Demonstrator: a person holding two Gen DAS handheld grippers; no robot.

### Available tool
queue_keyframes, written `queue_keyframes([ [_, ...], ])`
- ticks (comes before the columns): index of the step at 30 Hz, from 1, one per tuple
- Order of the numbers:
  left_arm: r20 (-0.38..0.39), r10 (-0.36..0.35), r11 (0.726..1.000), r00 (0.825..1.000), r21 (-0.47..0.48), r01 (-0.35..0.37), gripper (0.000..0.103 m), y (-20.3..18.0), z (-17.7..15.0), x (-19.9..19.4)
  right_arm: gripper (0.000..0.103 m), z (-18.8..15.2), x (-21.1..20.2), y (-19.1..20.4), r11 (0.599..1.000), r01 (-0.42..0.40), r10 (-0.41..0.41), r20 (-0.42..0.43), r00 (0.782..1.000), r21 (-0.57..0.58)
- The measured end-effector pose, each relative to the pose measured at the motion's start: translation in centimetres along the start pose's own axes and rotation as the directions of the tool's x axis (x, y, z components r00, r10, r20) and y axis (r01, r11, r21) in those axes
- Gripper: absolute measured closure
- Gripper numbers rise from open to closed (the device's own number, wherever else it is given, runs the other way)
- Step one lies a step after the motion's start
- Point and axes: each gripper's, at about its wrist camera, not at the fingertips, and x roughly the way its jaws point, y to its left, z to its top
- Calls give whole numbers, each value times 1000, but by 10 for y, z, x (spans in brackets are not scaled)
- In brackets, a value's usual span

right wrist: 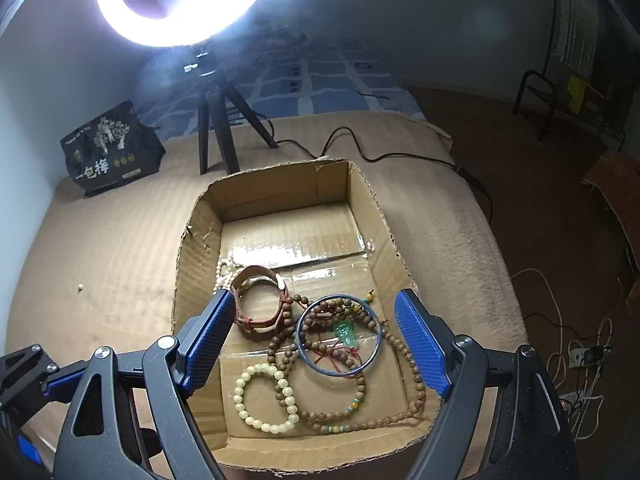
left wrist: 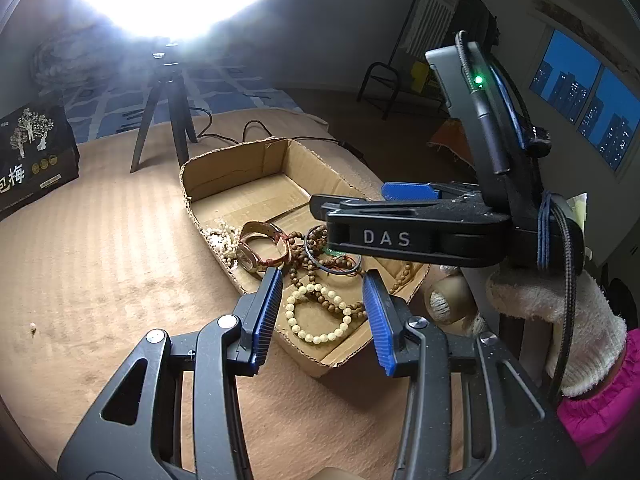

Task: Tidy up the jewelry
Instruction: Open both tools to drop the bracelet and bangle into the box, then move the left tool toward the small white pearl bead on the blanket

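An open cardboard box on the tan bed holds jewelry: a cream bead bracelet, brown wooden bead strands, a blue bangle, a green pendant, a brown-strap watch and pale beads. My right gripper is open and empty above the box; it also shows in the left wrist view. My left gripper is open and empty at the box's near corner.
A ring light on a black tripod stands behind the box, its cable trailing right. A black printed bag sits at the back left. A small white bead lies on the bed left of the box. The bed edge drops off at right.
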Motion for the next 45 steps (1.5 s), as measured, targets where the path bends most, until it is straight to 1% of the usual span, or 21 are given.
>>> queue_keyframes([
  [8,5,13,1000,1000,7,-13,61,2,-2,-5,21,0,-9,-1,1000,5,-5,20,1000,13],
  [14,11,30,999,999,14,-30,61,7,-6,-17,21,-1,-20,6,1000,-2,1,42,999,21],
  [19,1,46,999,999,11,-46,61,20,-12,-26,21,-3,-30,16,1000,-7,6,65,998,7],
  [22,9,78,997,997,5,-78,61,34,-18,-34,21,-4,-36,26,1000,-3,5,86,996,-20],
  [25,14,105,994,994,-7,-105,61,53,-22,-46,21,-5,-42,37,999,-3,9,107,994,-50],
  [30,40,183,983,982,-25,-182,61,94,-27,-72,21,-7,-49,58,995,-27,40,128,991,-97],
  [38,39,288,948,957,-155,-279,61,178,-44,-116,21,-8,-58,90,983,-81,107,157,982,-162],
  [43,29,320,929,947,-206,-307,61,214,-57,-133,21,-8,-62,102,976,-119,147,148,978,-184],
  [45,20,322,922,947,-235,-308,61,227,-62,-135,21,-11,-62,106,973,-141,166,130,978,-181],
])
